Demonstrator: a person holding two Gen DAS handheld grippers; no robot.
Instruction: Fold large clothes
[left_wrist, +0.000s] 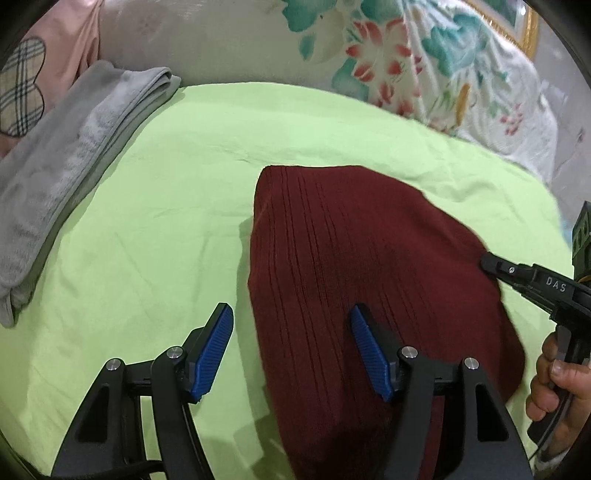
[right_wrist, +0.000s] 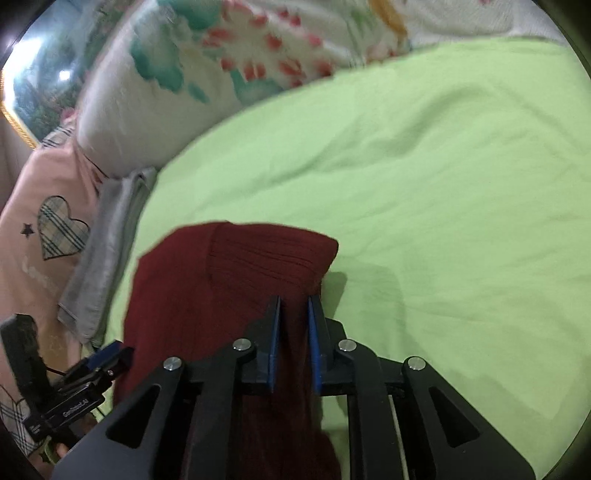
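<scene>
We are in a home bedroom; a bed with a lime-green cotton sheet (left_wrist: 177, 206), a white floral quilt (left_wrist: 424, 66), a pink heart-patched pillow (right_wrist: 48, 229); a gilt-framed picture (left_wrist: 524, 22) behind.

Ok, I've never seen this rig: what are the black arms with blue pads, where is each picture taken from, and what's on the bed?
Each picture comes from a fisheye camera on a handheld claw, looking forward along its two blue-padded fingers. A person holds one claw in each hand. In the left wrist view, the left claw is open above the left edge of a dark red ribbed sweater on the green sheet. The right claw shows at the sweater's right edge. In the right wrist view, the right claw is closed on the sweater's fabric. A folded grey garment lies to the left, with a floral quilt and a pink garment beyond.
</scene>
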